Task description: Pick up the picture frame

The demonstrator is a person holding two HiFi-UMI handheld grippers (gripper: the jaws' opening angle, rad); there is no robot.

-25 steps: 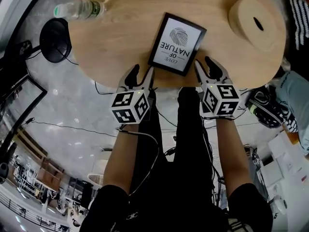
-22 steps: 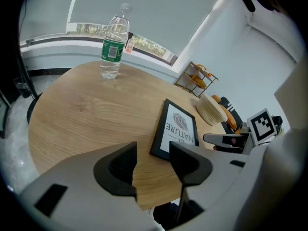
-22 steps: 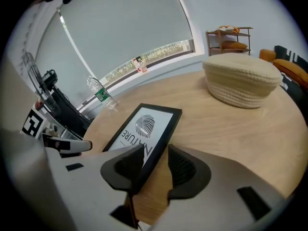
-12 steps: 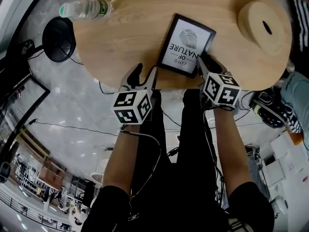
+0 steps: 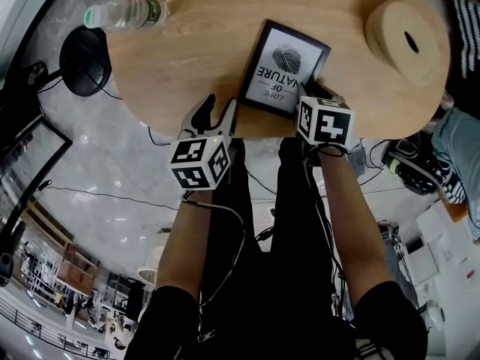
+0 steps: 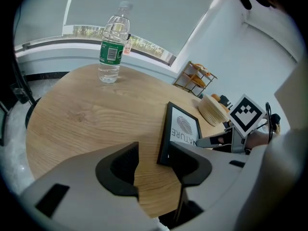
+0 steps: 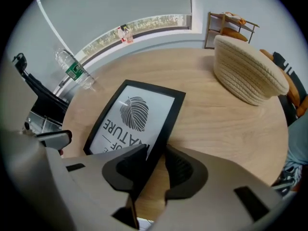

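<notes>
Round wooden table (image 5: 180, 58) on glossy grey floor (image 5: 97, 167), shaded window (image 6: 144, 18) behind

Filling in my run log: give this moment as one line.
step: grasp | right hand-held gripper: shut on near edge of picture frame | left hand-held gripper: open, empty, beside picture frame

Large hall: polished stone floor (image 5: 105, 223), trailing cables (image 5: 97, 193).

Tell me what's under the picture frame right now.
The wooden table lies under the picture frame. The right gripper clamps its near edge. Whether anything lies between frame and tabletop cannot be seen; the frame covers that patch.
</notes>
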